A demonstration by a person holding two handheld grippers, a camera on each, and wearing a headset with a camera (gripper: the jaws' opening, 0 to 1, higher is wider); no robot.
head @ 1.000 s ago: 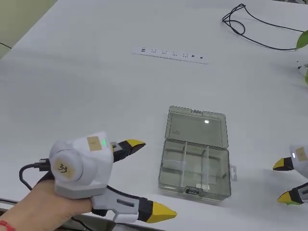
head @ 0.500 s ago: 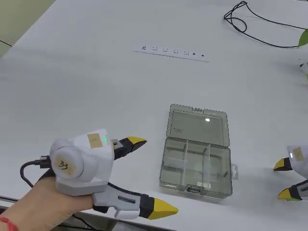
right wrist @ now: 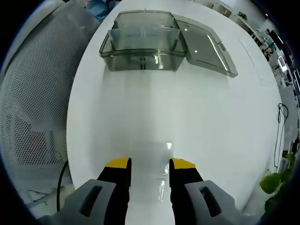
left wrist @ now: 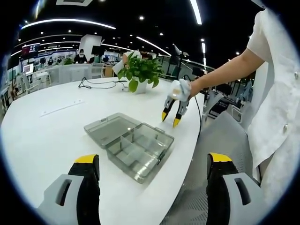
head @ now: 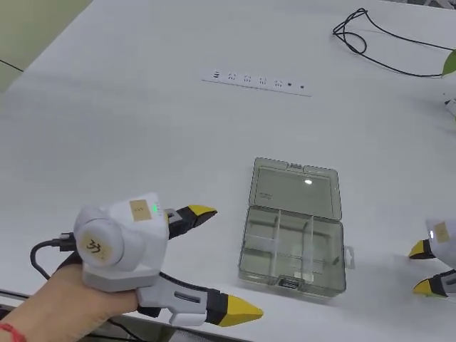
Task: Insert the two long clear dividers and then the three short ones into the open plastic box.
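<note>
We see the plastic box [head: 293, 246] sitting near the table's [head: 128, 128] front edge, a little right of its middle, between our two tongs and touching neither. It is a rectangular tray of smoky grey, see-through plastic with rounded corners and glossy walls. Its flat lid [head: 296, 189] is swung fully open and lies on the table on the far side, catching a small glint of light. Thin clear dividers [head: 276, 239] stand upright inside and cut the tray into compartments; we cannot count them with certainty. The left tongs [head: 224, 261], white and black with smooth yellow pointed tips, are spread wide apart and hold nothing, close to the front edge. The right tongs [head: 420, 268] hang above the table's right edge, moderately parted and empty. A slim white power strip [head: 258, 81] lies towards the far edge on the matte white tabletop.
</note>
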